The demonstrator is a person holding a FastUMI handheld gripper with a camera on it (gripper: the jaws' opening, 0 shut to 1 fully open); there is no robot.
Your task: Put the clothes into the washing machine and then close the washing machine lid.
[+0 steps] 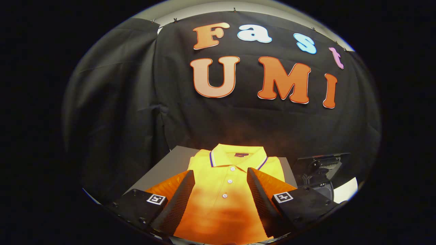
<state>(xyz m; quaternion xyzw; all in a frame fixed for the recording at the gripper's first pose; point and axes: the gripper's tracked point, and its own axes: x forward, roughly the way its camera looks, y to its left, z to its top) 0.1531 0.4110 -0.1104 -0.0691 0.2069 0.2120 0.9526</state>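
Observation:
A folded yellow polo shirt with a purple-trimmed collar and white buttons lies flat on a grey surface. My gripper hovers over it, open, its two fingers standing wide apart on either side of the button placket. The collar lies just beyond the fingertips. Nothing is pressed between the fingers. To the right of the shirt stands the washing machine, a dark body with a raised dark lid, partly hidden behind the right finger.
Black cloth forms the booth wall behind the grey surface. A white patch shows beside the machine at the right.

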